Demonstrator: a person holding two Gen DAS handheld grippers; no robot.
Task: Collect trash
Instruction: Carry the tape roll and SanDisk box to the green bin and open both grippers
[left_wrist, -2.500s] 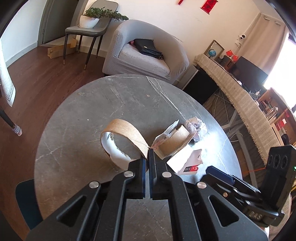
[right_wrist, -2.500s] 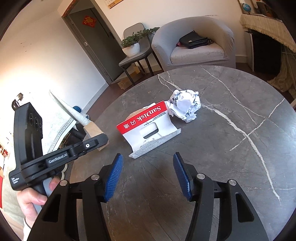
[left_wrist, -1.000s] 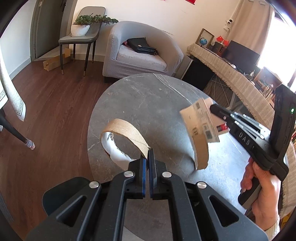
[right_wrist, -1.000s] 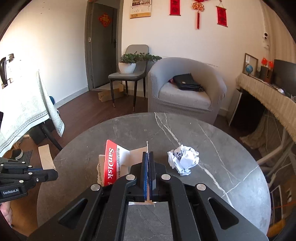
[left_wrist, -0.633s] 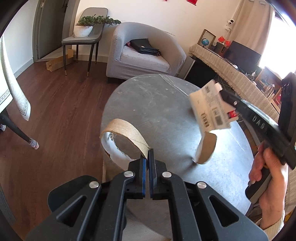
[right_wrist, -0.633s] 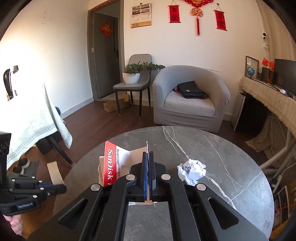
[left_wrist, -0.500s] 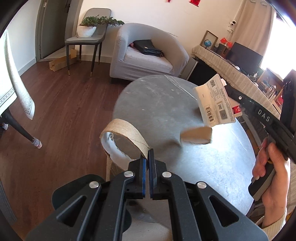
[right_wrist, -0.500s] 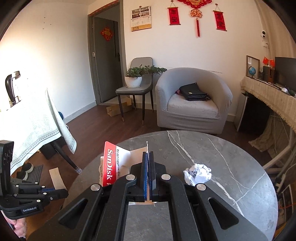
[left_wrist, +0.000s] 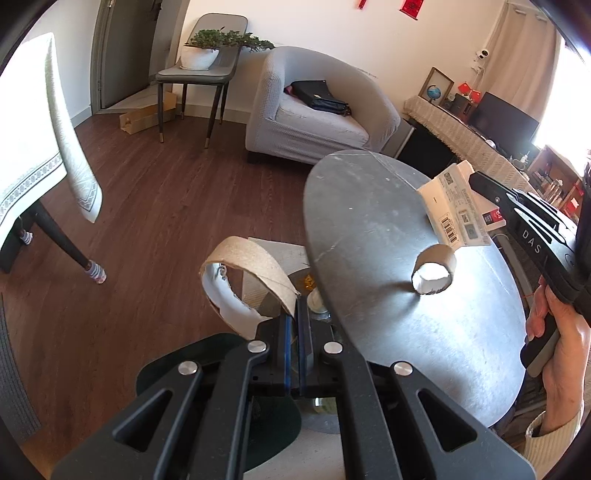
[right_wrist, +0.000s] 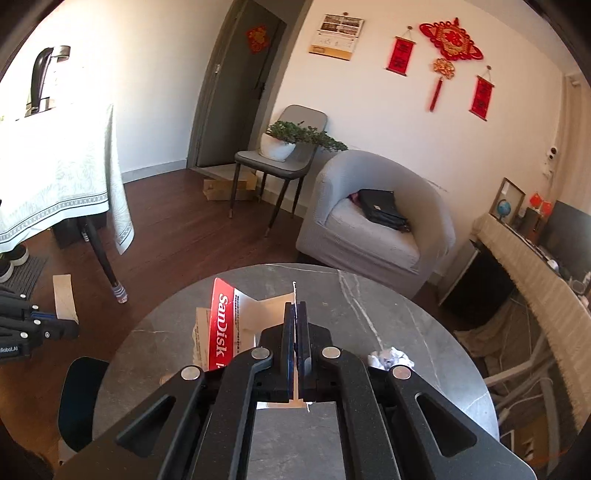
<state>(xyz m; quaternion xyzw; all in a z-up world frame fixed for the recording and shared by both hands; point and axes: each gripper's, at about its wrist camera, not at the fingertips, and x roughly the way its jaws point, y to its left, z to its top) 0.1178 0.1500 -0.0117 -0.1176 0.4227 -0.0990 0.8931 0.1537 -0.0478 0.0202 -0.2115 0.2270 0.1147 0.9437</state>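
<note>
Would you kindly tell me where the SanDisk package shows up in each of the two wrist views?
Left wrist view: the SanDisk package is at right, its white barcoded back showing, held over the round table.
Right wrist view: the package is at lower centre, red face showing, pinched in the right claw.
Shared landmark: the grey armchair.

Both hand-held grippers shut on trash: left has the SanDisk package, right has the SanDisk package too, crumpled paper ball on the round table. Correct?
One slip: the left hand-held gripper is shut on a torn cardboard strip, as the left wrist view shows. The right hand-held gripper does hold the SanDisk package, and the crumpled paper ball lies on the round table.
</note>
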